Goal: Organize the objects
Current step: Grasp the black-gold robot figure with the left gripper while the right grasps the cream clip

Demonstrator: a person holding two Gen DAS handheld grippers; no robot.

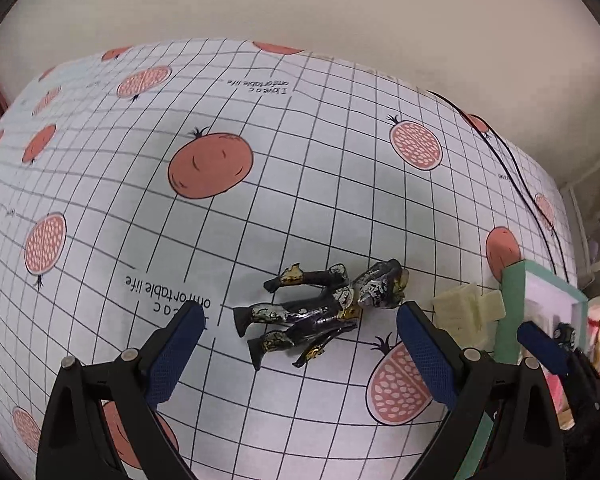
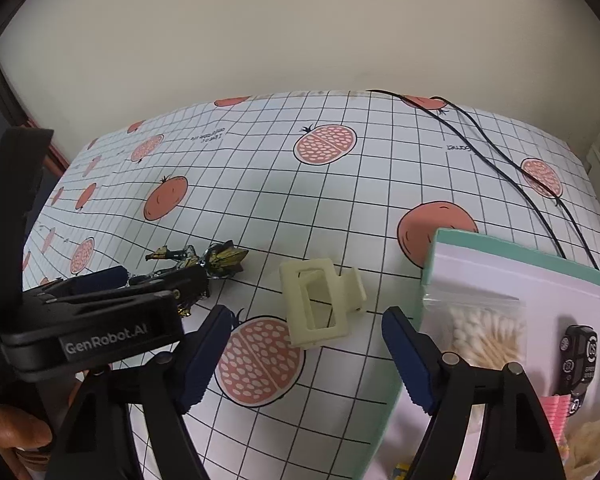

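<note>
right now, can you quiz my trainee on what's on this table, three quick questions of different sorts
1. True or false: the toy figure stands upright on the tablecloth.
2. Which thing lies between the fingers of the right claw? A) bag of cotton swabs B) cream hair clip C) black cable
3. Fill in: the bag of cotton swabs lies inside the ____ box.

Key
1. False: it lies flat, between the open fingers of the left claw.
2. B: the cream hair clip lies there, untouched.
3. Green: the green-rimmed box, which also holds a small black toy car.
</note>
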